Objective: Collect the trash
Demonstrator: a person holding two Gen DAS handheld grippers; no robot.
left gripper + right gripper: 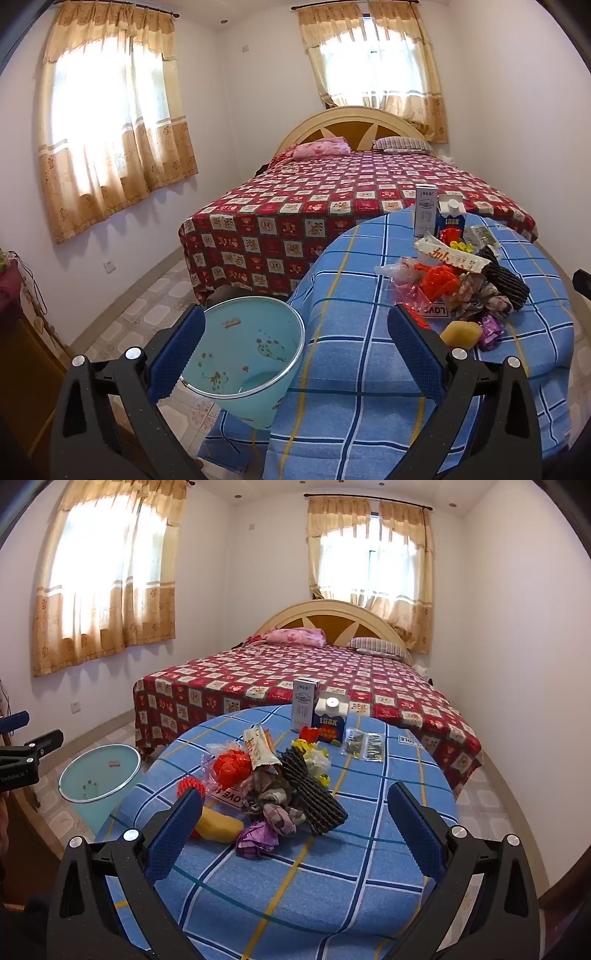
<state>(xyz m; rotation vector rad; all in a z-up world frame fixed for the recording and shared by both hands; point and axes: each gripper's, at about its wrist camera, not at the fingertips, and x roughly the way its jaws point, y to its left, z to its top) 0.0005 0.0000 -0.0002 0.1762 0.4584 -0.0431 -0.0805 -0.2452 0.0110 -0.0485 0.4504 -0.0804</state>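
Note:
A heap of trash lies on the round table with the blue checked cloth (332, 878): a black corrugated sleeve (314, 794), a crumpled checked rag (273, 801), a purple wrapper (256, 839), a yellow lump (218, 825), red netting (231, 766), a snack wrapper (260, 749) and two cartons (327, 716). My right gripper (295, 834) hangs open over the near side of the heap, nothing between its fingers. My left gripper (295, 354) is open above the table's left edge (306, 306). A light blue bin (247, 362) stands on the floor beside it.
A bed with a red patterned cover (295, 675) stands behind the table. A dark cabinet (26, 350) is at the far left. Tiled floor (155, 306) runs between the bin and the bed. In the right wrist view the left gripper's (22, 738) body shows at the left edge.

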